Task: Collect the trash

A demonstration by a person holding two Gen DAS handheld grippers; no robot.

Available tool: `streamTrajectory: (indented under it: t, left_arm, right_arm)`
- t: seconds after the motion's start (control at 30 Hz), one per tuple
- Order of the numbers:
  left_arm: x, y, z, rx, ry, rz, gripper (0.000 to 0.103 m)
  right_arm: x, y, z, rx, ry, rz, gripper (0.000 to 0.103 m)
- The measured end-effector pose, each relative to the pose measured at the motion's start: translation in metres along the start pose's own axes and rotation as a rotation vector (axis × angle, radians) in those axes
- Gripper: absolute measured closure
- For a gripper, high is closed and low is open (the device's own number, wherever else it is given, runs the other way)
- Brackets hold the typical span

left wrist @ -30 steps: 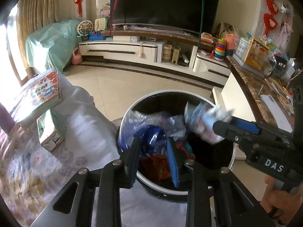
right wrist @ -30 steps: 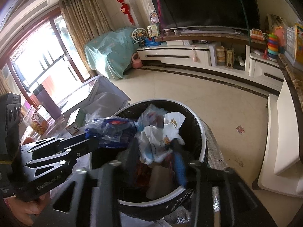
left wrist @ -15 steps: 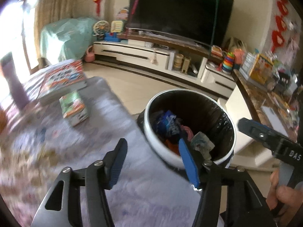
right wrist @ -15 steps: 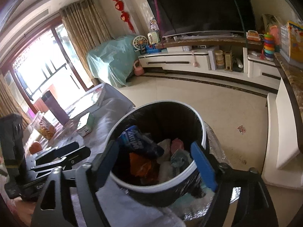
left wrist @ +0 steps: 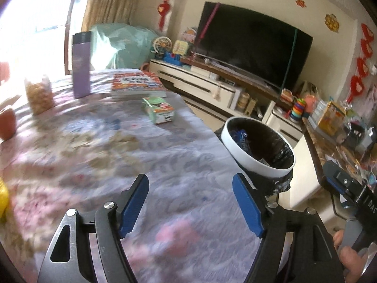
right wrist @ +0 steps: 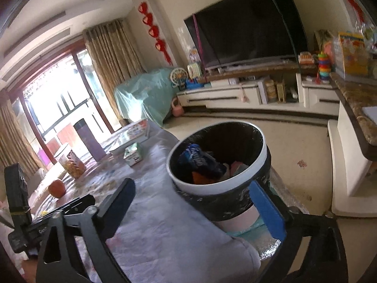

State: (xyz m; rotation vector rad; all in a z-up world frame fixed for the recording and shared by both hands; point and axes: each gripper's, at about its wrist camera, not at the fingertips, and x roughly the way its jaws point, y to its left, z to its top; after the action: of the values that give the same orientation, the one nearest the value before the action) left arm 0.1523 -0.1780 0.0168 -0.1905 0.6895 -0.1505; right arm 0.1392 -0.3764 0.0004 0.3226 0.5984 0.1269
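Both wrappers now lie in the bin (right wrist: 219, 162); left claw (left wrist: 190, 208) and right claw (right wrist: 195, 205) have just been opening, empty

I see a dark TV (right wrist: 247, 30) on the cream wall ahead of my claws, a low white cabinet (right wrist: 226, 96) under it, tan curtains (right wrist: 113, 70) and a bright window (right wrist: 54, 108) far left.

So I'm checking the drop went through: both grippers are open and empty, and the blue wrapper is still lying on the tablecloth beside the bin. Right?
Not quite. The blue wrapper lies inside the bin, as the right wrist view shows. The left gripper and right gripper, whose jaws have just been opening, are indeed open and empty.
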Motion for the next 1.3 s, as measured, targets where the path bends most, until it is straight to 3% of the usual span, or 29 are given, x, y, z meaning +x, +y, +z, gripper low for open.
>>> streamTrajectory:
  t: [0.2,0.37,0.43,0.5,0.67,0.93,1.3]
  left_arm:
    - [-0.041,0.006,-0.013,0.03,-0.061,0.031,0.029]
    - [-0.082,0.005,-0.028,0.064,-0.211,0.083,0.01]
    - [-0.091,0.005,-0.037,0.073,-0.25,0.108,0.002]
    - [-0.101,0.003,-0.047,0.079,-0.293,0.136,0.001]
    - [-0.105,-0.006,-0.067,0.101,-0.321,0.21,0.001]
    - [-0.101,-0.019,-0.076,0.118,-0.35,0.255,0.001]
    - [-0.099,-0.017,-0.077,0.112,-0.354,0.254,0.001]
  right_arm:
    - [-0.023,0.035,-0.009,-0.107,-0.07,-0.018,0.0]
    - [-0.055,0.058,-0.011,-0.197,-0.218,-0.061,0.0]
    - [-0.058,0.06,-0.017,-0.206,-0.243,-0.067,0.0]
    - [-0.056,0.061,-0.023,-0.205,-0.247,-0.076,0.0]
    - [-0.047,0.054,-0.041,-0.182,-0.234,-0.099,0.0]
    - [-0.052,0.05,-0.047,-0.188,-0.25,-0.121,0.0]
    - [-0.054,0.052,-0.048,-0.19,-0.252,-0.114,0.0]
